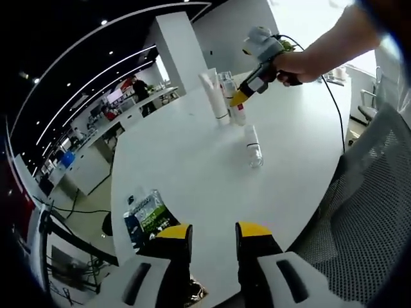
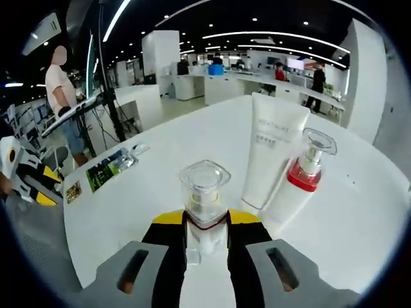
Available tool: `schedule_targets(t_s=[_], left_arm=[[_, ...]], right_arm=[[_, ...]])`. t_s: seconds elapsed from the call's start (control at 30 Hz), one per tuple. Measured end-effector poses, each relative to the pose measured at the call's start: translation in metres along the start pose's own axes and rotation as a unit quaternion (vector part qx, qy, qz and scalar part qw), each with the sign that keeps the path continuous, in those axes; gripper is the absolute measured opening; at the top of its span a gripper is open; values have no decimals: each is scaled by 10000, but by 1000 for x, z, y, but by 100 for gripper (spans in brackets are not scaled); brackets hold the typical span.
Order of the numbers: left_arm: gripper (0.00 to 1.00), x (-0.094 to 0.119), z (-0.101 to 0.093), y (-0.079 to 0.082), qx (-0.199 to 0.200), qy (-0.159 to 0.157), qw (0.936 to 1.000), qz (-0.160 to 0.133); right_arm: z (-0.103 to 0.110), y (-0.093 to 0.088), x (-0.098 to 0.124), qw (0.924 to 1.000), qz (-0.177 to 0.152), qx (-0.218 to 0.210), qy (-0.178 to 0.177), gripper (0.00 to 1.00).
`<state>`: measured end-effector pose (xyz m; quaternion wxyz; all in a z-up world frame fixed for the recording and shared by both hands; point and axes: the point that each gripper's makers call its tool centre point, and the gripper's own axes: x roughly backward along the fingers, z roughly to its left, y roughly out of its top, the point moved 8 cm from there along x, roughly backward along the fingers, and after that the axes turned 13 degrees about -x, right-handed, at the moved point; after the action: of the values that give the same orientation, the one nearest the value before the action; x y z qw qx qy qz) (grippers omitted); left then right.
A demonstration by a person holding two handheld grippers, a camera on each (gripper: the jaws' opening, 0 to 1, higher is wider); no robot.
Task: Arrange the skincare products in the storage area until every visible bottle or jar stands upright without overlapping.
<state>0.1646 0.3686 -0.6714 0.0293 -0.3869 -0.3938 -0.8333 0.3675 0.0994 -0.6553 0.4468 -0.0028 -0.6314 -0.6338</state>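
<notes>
On the white table [image 2: 359,212], my right hand-held gripper [image 2: 205,247] clamps a clear-capped bottle [image 2: 204,192] upright, a white tube [image 2: 270,154] and a red-collared pump bottle [image 2: 307,170] standing just beside it at 2 o'clock. My left hand-held gripper [image 1: 214,247] hangs open and empty; a clear bottle [image 1: 253,146] lies on its side at 12 o'clock, a green packet [image 1: 146,215] at 10.

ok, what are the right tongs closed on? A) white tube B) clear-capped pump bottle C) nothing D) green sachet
B: in the right gripper view the right tongs clamp a clear-capped pump bottle by its body, while the white tube stands free beyond it on the table.
</notes>
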Motion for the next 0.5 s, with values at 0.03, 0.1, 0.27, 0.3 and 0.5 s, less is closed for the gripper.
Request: schedule_targets(t_s=[0.03,0.1,0.27,0.3,0.5], left_arm=[[27,0,0,0,-6,-6,10000,5],[27,0,-1,0,-44,-30,10000,18],[22,-1,-1,-2,-68,-101,9999,98],[19,0,-2,-3,-58,-151,9998,108],[19,-1,-3,-1,-28,-222,9997,51]], right_arm=[[0,0,-1,10000,15,31,-10,21],[-2,0,-3,9999,48,93,-42,21],[-6,6,-9,9999,7,47,-133,21],[-6,7,-10,9999,0,43,-133,21],[-6,13,-19,9997,-24,184,-128,21]])
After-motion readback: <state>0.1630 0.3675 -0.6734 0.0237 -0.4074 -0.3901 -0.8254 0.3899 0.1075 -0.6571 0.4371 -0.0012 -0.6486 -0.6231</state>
